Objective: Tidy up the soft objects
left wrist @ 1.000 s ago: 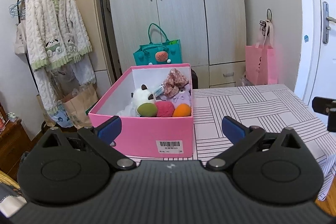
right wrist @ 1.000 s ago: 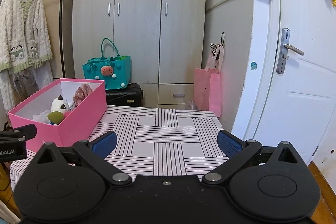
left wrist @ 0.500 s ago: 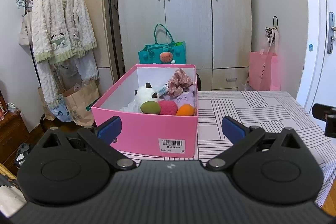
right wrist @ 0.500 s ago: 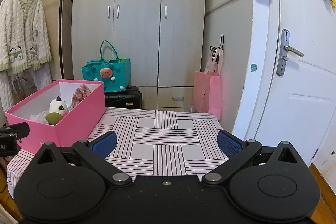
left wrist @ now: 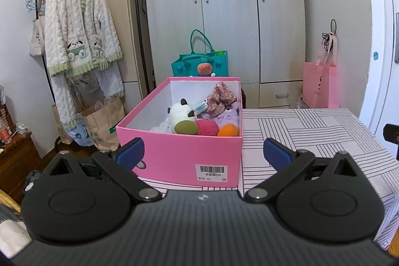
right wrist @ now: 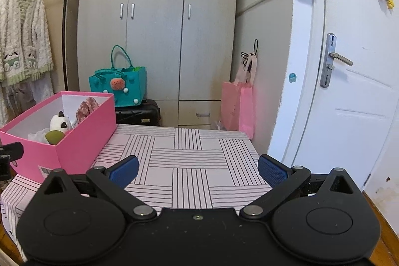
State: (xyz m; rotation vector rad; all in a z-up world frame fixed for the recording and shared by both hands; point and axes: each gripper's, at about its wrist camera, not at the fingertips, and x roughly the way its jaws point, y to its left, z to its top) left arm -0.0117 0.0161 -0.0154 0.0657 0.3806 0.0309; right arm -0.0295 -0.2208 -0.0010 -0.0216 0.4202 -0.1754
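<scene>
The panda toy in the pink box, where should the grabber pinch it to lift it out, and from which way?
Probably pinch the panda toy across its round white head, coming straight down from above. The pink box walls block any sideways approach, and the green ball and red ball crowd its front. The head sits highest in the pile, so the open left gripper fingers can straddle it.

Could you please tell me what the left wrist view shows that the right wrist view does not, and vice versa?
Only the left wrist: the red ball and orange ball in the box, and a paper bag on the floor. Only the right wrist: the door handle and a black suitcase. Both: the pink box, panda plush, teal bag and striped tablecloth.
</scene>
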